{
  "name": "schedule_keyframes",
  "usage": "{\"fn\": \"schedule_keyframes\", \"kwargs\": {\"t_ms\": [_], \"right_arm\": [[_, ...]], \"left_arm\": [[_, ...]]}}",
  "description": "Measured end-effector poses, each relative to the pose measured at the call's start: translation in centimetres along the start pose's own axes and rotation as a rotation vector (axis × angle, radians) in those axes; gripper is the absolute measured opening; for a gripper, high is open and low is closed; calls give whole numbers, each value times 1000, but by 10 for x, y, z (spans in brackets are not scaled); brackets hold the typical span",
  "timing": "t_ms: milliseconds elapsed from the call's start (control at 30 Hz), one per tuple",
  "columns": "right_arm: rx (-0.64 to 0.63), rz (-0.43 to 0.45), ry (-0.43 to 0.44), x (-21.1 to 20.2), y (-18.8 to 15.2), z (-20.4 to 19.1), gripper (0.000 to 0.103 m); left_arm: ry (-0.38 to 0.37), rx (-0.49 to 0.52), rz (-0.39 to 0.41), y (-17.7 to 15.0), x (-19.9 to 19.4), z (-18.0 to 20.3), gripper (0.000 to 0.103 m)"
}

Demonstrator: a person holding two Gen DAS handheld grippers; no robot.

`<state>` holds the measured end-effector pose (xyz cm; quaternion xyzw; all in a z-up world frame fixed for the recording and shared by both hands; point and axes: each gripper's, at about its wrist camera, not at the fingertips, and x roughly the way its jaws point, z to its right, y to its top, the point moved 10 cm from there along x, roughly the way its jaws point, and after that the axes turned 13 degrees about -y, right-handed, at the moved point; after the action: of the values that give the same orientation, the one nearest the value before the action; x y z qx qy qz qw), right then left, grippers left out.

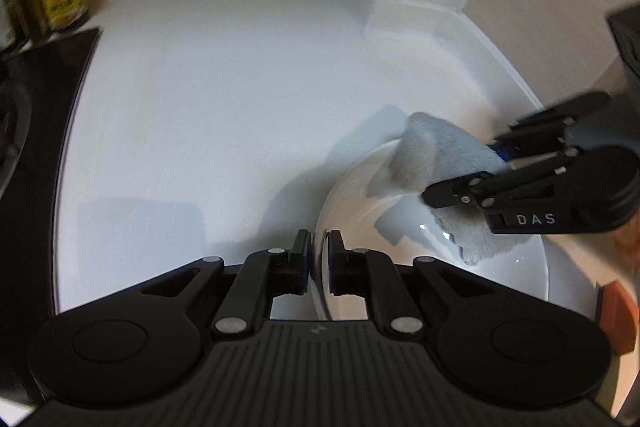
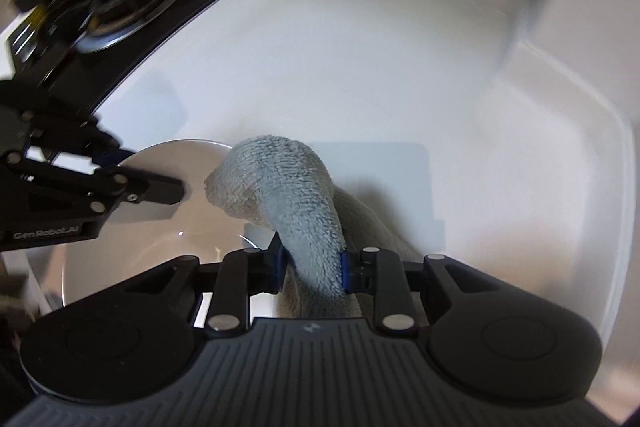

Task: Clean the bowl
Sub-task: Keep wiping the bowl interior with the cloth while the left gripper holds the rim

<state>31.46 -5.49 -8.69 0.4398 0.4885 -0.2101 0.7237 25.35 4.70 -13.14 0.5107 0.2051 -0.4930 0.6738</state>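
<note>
Left claw (image 1: pixel 319 259) is straddling the bowl (image 1: pixel 400 211) rim, barely parted, steadying it on the worktop (image 1: pixel 224 99) while the right claw (image 2: pixel 312 267) is pinching the cloth (image 2: pixel 280 183) for wiping.

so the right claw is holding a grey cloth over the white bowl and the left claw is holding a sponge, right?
Not quite. The left claw holds no sponge: it straddles the rim of the white bowl, as the left wrist view shows. The rest stands: the right claw is clamped on the grey cloth over the bowl.

Glossy smooth white bowl (image 1: pixel 400 187), fluffy grey terry cloth (image 2: pixel 288 183), matt white counter (image 1: pixel 220 107).
</note>
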Motion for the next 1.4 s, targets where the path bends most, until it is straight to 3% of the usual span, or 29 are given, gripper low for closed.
{"fn": "schedule_keyframes", "kwargs": {"t_ms": [167,300,500,667,900,1067,1300,1400], "right_arm": [[220,17,-26,-4,-20,14,20],[300,30,-51,-8,-34,13,20],[45,-11,-22,-12,-46,0,20],[-216,-67,38,-11,-40,-10,23],[-325,-51,44,5,-4,-15,23],[-324,-32,45,11,11,-25,23],[-105,-12,49,5,2,-12,20],[-12,-7,26,2,-6,-6,20]], "left_arm": [[75,17,-20,-9,-1,3,7],[61,46,-14,-2,4,0,6],[-14,169,-53,6,11,0,5],[-13,290,-85,11,17,4,7],[-43,387,-113,20,26,6,7],[-52,303,-82,27,27,-5,7],[-15,47,-15,27,22,-14,14],[7,16,-10,25,21,-14,15]]}}
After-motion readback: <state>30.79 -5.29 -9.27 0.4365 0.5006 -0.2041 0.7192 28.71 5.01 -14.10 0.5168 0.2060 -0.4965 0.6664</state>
